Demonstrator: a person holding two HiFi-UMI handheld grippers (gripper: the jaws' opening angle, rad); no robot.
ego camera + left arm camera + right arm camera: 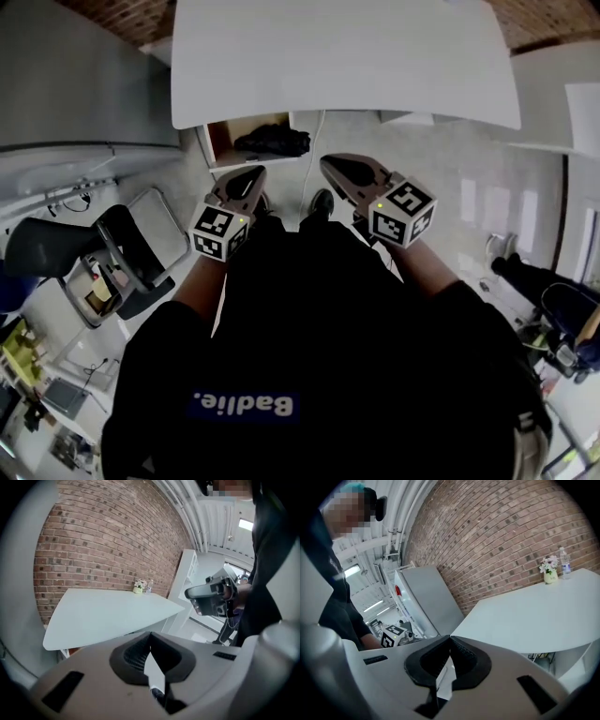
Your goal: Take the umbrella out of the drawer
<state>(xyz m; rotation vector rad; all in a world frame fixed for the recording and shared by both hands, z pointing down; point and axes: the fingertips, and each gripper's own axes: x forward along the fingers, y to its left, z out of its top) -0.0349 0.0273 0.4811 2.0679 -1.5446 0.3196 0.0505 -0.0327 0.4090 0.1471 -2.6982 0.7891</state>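
Two grippers of grey moulded plastic, each with ribbed black pads. On the left gripper (251, 178) the fingers are pressed together with nothing between them. The right gripper (333, 169) is likewise closed and empty. One black folded umbrella of crumpled fabric (272, 141) lies ahead of both fingertips, apart from them, in one open white drawer with a brown wooden interior (221, 139), beneath a smooth white tabletop (347, 66).
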